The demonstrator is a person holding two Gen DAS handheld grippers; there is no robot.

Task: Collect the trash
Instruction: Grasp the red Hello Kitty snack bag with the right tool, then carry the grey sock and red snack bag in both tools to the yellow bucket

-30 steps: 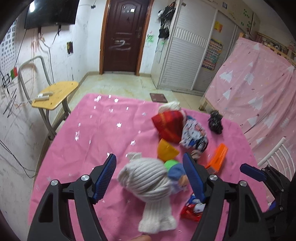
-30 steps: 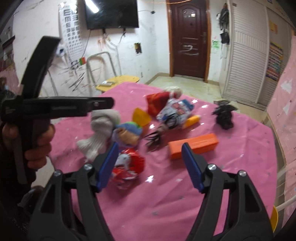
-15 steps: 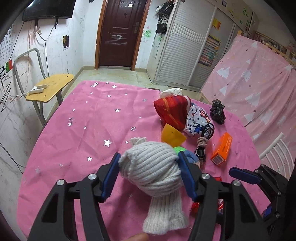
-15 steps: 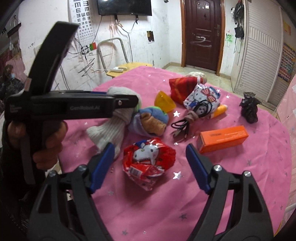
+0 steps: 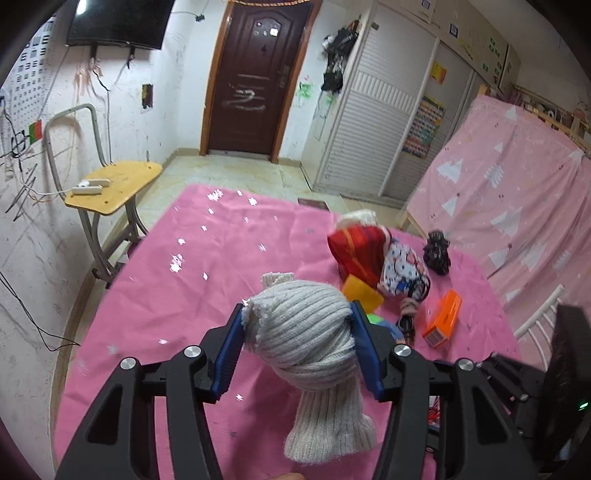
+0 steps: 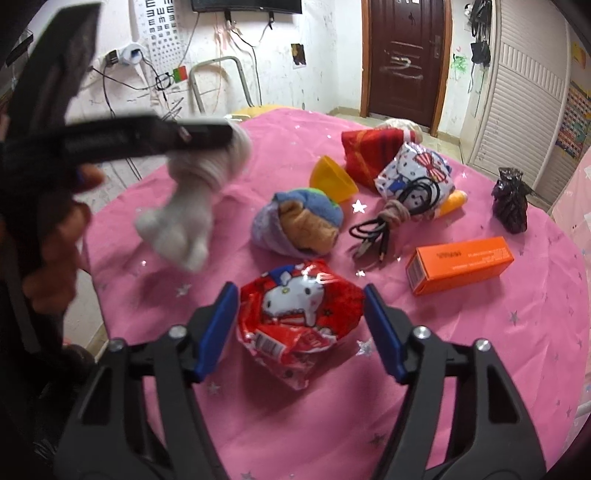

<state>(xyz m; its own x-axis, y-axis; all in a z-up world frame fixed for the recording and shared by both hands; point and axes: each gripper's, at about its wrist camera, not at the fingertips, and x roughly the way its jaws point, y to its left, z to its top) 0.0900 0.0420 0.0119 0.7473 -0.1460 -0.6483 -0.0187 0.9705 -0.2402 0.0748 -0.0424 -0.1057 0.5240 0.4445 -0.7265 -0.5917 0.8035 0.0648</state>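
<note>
You've got dark brown door (image 5: 248,77) dead ahead: TV (image 5: 118,22) on scuffed white wall left of it, white louvered wardrobe (image 5: 373,122) right, yellow desk-chair (image 5: 114,186) below-left, tiled floor (image 5: 236,173) in front.

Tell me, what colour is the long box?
Orange. The long box shows best in the right wrist view.

Two close wrist views, shared table (image 5: 192,280)

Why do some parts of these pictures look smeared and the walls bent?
Right wrist view: the grey knit sock and left gripper are motion-blurred, while the red snack bag stays fairly sharp. Left wrist view: the fisheye lens bows the door and darkens the corners.
</note>
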